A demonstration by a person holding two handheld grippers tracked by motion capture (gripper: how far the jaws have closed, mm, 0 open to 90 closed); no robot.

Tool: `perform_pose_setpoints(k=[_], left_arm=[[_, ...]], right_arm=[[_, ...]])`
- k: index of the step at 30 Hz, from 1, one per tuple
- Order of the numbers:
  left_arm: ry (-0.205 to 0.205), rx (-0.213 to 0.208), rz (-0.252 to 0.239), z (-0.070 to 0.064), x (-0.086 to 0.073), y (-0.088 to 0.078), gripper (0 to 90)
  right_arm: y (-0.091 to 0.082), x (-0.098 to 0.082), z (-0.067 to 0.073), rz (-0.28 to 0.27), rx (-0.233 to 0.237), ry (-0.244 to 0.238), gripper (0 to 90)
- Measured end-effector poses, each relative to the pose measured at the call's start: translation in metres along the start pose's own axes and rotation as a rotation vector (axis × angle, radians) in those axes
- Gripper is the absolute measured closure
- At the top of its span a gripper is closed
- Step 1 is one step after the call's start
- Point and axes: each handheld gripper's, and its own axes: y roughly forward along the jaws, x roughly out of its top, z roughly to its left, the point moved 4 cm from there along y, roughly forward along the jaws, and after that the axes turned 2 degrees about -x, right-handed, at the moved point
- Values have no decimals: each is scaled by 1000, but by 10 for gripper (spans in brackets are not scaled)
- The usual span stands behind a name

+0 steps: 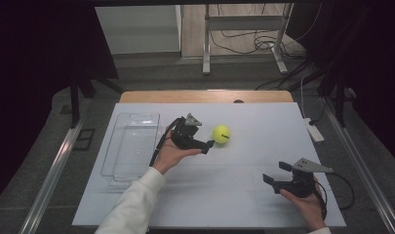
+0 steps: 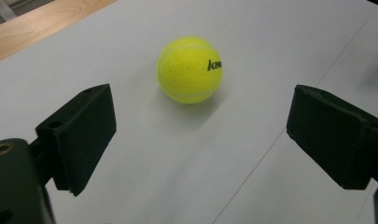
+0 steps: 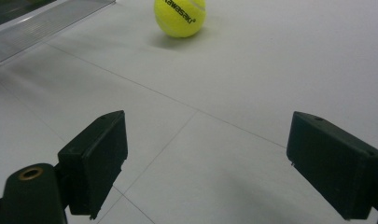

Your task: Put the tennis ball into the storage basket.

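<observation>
Your left gripper has its jaws wide apart, with the ball just ahead of them, untouched, on the white sheet. Your right gripper, jaws also spread and empty, sits well apart from the ball. The clear tray lies beyond the left gripper from the ball.

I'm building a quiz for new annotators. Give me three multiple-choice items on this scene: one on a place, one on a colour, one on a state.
1. Where is the clear tray relative to the tennis ball?
A. To its left in the high view
B. To its right in the high view
C. Under it

2. What colour is the tennis ball?
A. Red
B. Yellow-green
C. Blue

3. How is the left gripper set?
A. Shut on the ball
B. Shut on nothing
C. Open, ball ahead of it and apart

Key: 1 A, the tray lies at the white mat's left side; 2 B, it shows so in all views; 3 C, the left gripper view shows the jaws spread wide with the ball beyond them.
</observation>
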Motion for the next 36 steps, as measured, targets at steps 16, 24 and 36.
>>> perform_pose_setpoints(k=[16, 24, 36], left_arm=[[9, -3, 13, -1, 8, 9, 87], [7, 1, 23, 1, 12, 14, 86], [2, -14, 50, 3, 14, 27, 83]], right_arm=[[0, 0, 0, -1, 0, -1, 124], [0, 0, 0, -1, 0, -1, 125], [0, 0, 0, -3, 4, 3, 124]])
